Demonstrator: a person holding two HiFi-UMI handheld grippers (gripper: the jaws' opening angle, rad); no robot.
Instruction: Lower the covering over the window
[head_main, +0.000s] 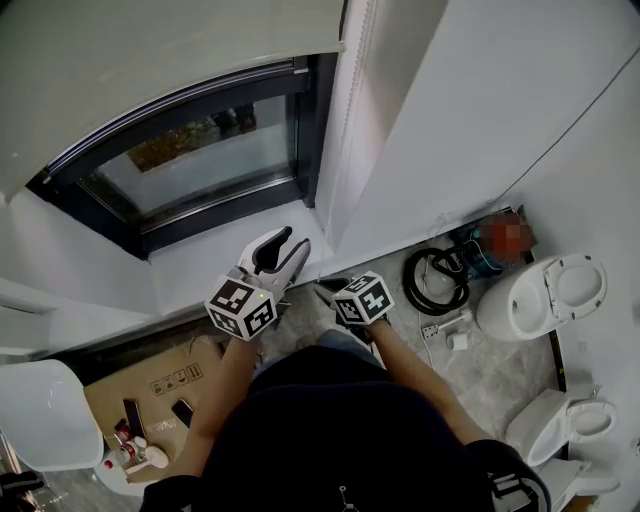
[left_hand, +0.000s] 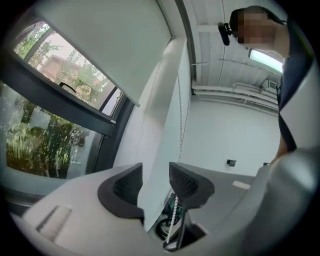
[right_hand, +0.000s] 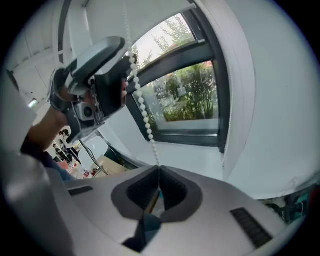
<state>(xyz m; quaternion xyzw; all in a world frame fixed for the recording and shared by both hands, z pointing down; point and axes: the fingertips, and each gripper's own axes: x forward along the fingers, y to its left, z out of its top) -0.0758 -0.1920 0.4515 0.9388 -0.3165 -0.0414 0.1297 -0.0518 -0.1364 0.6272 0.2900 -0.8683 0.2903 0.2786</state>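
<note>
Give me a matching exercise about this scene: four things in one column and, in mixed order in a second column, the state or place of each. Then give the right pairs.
Things:
1. left gripper
2. right gripper
3. blind
4. toilet

States or places:
A. shut on the bead chain
B. white, on the floor
C. jaws apart
D. covers only the top of the window

Pairs: 1-C, 2-A, 3-D, 4-B

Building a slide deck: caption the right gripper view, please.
Right gripper shut on the bead chain, with the window behind.
</note>
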